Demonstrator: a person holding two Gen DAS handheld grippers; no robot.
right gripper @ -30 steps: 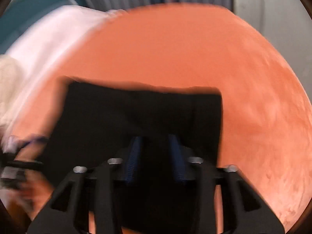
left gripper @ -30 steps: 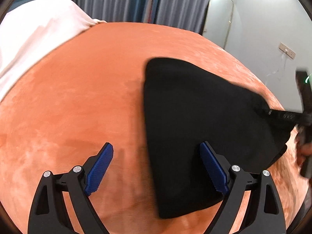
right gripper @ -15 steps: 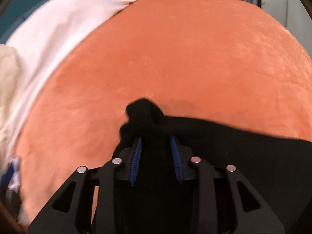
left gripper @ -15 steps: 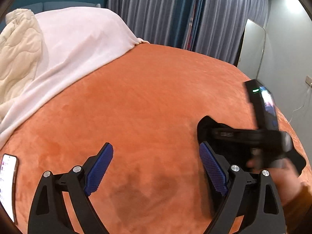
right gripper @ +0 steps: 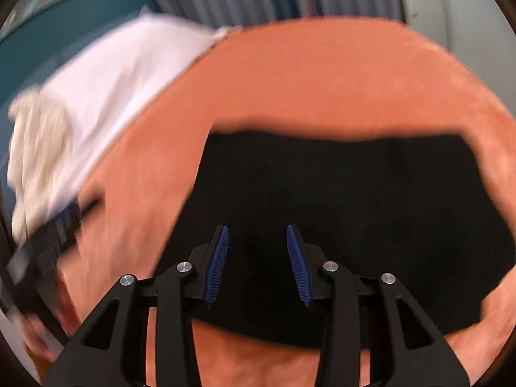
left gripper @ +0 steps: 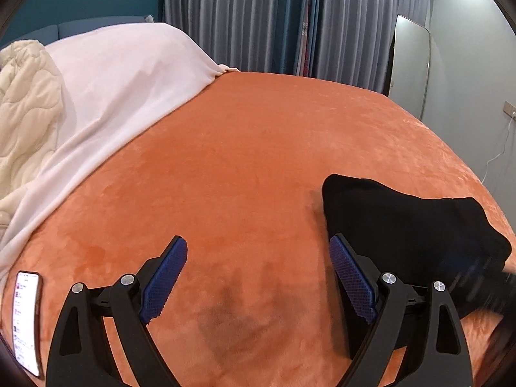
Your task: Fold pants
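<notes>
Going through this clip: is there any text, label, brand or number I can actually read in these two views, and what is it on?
None can be read.
Phone at the lower left of the left wrist view: its lit screen shows lines of text, too small to read.
Black pants, orange blanket, left tool and right tool: no visible print.

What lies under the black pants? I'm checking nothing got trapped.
Around the folded black pants only the orange blanket shows. Whatever sits directly beneath the pants is covered and cannot be seen.
</notes>
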